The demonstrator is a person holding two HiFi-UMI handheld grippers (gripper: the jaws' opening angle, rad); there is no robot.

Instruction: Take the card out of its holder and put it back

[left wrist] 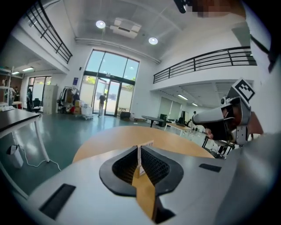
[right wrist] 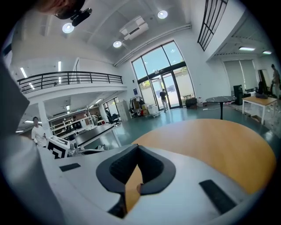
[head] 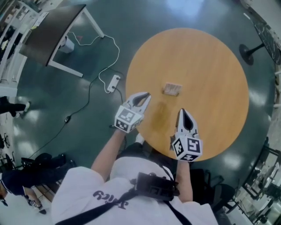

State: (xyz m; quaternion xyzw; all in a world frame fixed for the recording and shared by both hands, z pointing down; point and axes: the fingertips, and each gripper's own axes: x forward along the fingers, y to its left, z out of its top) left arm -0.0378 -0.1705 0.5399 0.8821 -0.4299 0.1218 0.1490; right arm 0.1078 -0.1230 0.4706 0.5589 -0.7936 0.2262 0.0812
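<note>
Two grippers, left gripper (head: 145, 95) and right gripper (head: 184, 112), hang near the card holder (head: 171, 88) on the table (head: 210, 66), fingers together, nothing held. We risk shoving it if they arrive unopened.

Daylight through the windows (left wrist: 109, 83) and ceiling lights (left wrist: 100, 24) are flooding the hall brightly, glaring off the floor (head: 180, 6), while fisheye edges are bending and darkening.

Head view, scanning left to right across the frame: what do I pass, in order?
dark desk → power strip on the floor → left hand-held gripper → card holder on the round table → black stand base
</note>
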